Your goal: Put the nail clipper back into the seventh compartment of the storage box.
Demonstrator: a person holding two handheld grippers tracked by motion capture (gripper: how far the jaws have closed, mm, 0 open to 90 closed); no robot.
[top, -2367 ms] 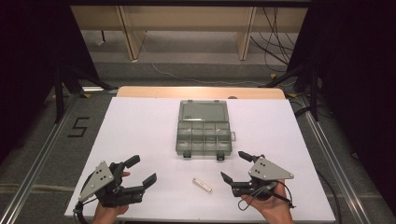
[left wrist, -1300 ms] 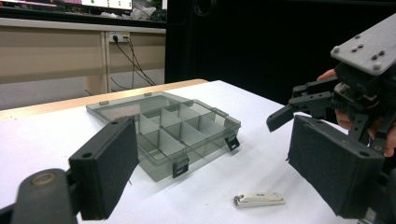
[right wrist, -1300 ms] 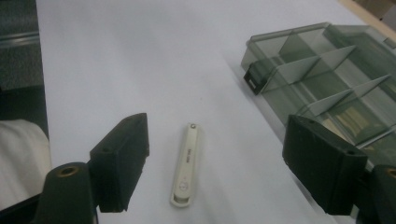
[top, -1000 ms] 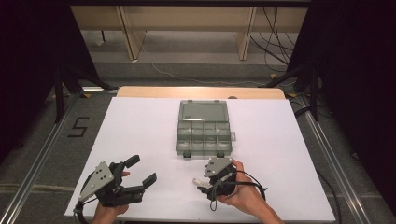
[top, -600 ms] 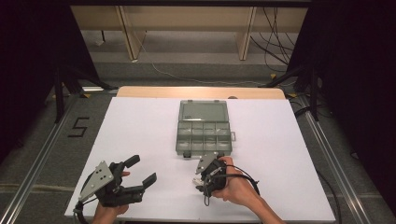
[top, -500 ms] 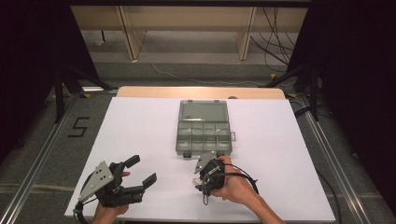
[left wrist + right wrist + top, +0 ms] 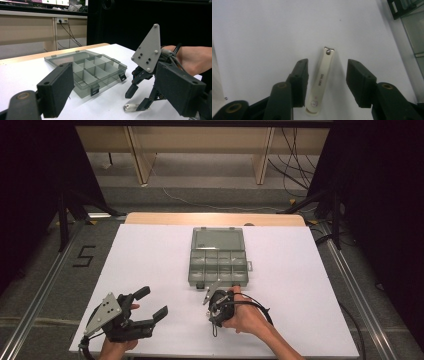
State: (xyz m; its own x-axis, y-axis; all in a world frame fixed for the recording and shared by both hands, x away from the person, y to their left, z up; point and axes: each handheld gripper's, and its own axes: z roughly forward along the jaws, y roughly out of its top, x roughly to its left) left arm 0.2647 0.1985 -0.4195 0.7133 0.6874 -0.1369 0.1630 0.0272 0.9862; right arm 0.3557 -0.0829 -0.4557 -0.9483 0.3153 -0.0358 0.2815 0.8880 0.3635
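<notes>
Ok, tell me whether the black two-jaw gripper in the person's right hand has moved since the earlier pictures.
Yes. The black right gripper moved left and forward, from the table's right toward the grey compartment box, now straddling the cream nail clipper.

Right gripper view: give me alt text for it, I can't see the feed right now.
A cream-coloured nail clipper lies flat on the white table, between the open tongs of the right gripper, which are not touching it. The corner of a grey compartment box shows at the upper right edge.
</notes>
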